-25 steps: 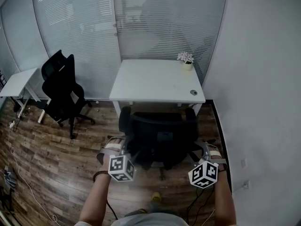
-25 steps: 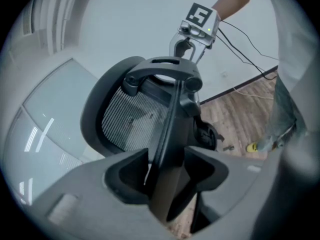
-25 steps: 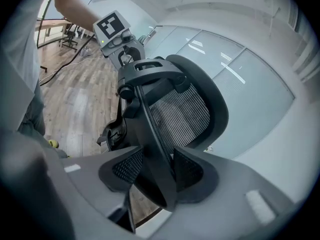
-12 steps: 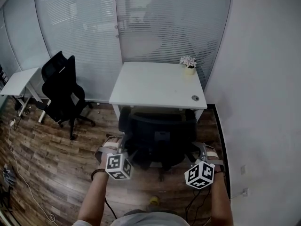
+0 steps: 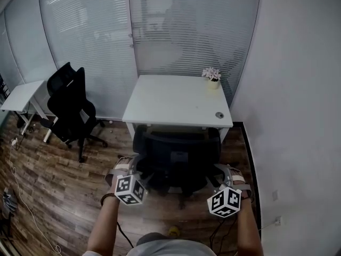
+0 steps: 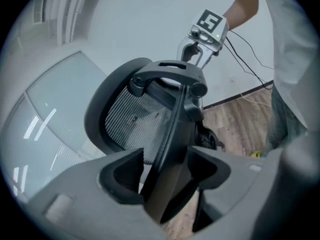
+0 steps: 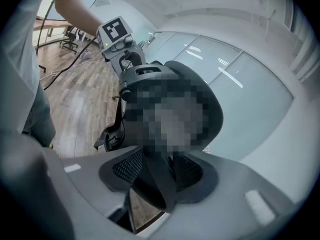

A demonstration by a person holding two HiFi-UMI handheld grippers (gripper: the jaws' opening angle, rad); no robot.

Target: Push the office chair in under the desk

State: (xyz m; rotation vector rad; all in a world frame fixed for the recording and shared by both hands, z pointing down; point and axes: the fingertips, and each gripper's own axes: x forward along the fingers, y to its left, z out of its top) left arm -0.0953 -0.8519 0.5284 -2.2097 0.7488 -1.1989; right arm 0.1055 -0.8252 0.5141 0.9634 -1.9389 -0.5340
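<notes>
**Black mesh office chair** (image 5: 178, 156): stands on the wooden floor (image 5: 64, 180) at the near edge of the white rectangular bench (image 5: 176, 97). Its front faces the bench and its backrest faces the person. The backrest's width runs parallel to that edge.

**Head view only:** the bench top, with a small pot (image 5: 213, 83) holding pale flowers at its far right corner. A second black chair (image 5: 72, 103) stands well apart at the left.

**Gripper views only:** the backrest rim passing between the fingers.

**Left gripper** (image 6: 165, 166): fingers (image 6: 122, 176) apart and just been opening, with the rim standing between them.

**Right gripper** (image 7: 160, 176): fingers (image 7: 200, 174) closed on the opposite rim.
</notes>
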